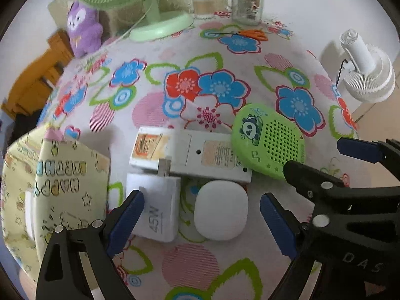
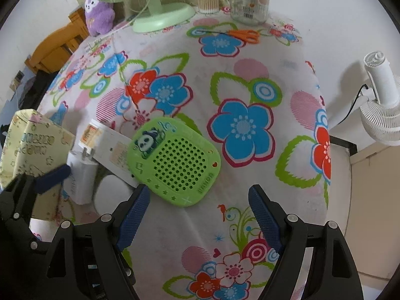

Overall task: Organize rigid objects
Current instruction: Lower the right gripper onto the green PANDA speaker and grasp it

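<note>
On the flower-print tablecloth [image 1: 225, 57] a small cluster of rigid items sits close together. The left gripper [image 1: 201, 221] hangs over it with its blue-padded jaws spread wide and holding nothing; between them lie a white 45W charger [image 1: 156, 207] and, just to its right, a rounded white case [image 1: 221, 210]. The charger's prongs point at a long white power strip [image 1: 190, 155] lying across the far side of both, and they reach its near edge. A green panda-print device [image 2: 175, 162] with a perforated grille overlaps the strip's right end. The right gripper [image 2: 198, 218] is also wide apart and empty, its left finger close to the near edge of the green device, its right finger over bare cloth. A pale yellow printed gift bag [image 1: 62, 187] stands just left of the charger. Along the far edge of the table are a green desk fan [image 2: 150, 7], a purple plush owl [image 1: 83, 32], a glass mason jar [image 1: 247, 2], a tub of cotton swabs [image 2: 206, 0] and orange-handled scissors [image 2: 240, 35]. A white fan [image 2: 382, 110] stands beyond the table's right edge.
</note>
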